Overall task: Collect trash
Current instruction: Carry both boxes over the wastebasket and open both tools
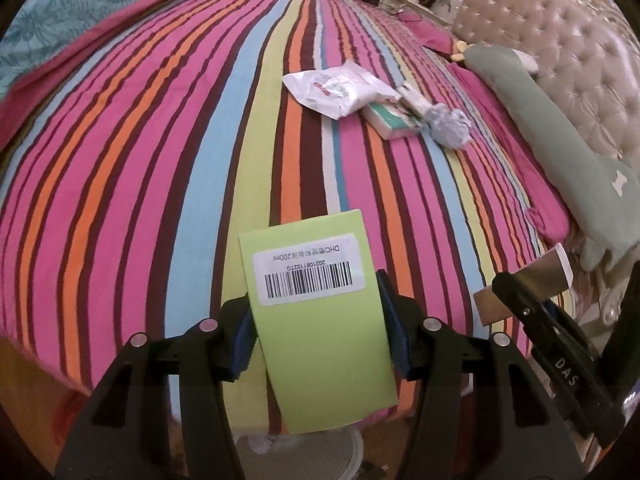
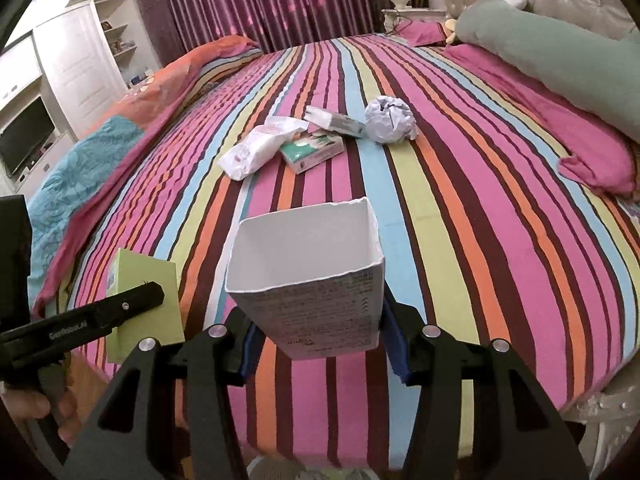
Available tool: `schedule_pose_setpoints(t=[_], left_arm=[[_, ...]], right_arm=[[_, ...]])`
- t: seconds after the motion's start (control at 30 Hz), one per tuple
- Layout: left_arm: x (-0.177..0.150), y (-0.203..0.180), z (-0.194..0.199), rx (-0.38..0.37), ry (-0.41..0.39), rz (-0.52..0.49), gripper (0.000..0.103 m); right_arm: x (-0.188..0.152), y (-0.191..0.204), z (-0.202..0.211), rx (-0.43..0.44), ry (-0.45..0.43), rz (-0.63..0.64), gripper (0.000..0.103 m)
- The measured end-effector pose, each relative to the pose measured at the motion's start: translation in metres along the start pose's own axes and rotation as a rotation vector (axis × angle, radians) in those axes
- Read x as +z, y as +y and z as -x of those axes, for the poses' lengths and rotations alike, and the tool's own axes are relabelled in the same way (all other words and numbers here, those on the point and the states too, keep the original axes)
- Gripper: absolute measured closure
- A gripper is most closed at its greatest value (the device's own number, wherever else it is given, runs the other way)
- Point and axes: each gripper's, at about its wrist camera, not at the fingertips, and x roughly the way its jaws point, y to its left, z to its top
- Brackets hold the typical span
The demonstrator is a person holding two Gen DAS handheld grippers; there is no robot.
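Bed with striped cover fills both views; long green bolster pillow lies along the headboard side.

Left hand-held gripper is clamped on a lime-green carton with a barcode label, held up over the near bed edge. Right hand-held gripper is clamped on an open-topped white carton, print on its side, mouth facing away, also off the bed. Each carton shows in the other view too.

Left on the bed, mid-mattress cluster, well apart from both grippers:
- white plastic wrapper, crumpled
- green-and-white tissue pack, partly under the wrapper's edge
- small white box, just behind the tissue pack
- crumpled paper ball, just beside the small box

Progress estimate: two items in hand, four still lying, so under halfway. A pale round shape, possibly a bin, sits below the grippers at frame bottom; can't confirm. Both cartons likely go there before the cluster gets picked.
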Motion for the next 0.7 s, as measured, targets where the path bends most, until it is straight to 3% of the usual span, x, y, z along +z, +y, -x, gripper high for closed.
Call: schedule_pose_setpoints(t=[0.33,0.7], left_arm=[[-0.061,-0.008,0.029,-0.014,0.001,-0.077,0.05],[-0.145,-0.018,0.051,-0.06,0.082,-0.197,0.05]], right_arm=[[-0.044,0.001,0.039,0.011,0.012,-0.003,0.055],[-0.113,0.001,0.051,0.023,0.147,-0.041,0.055]])
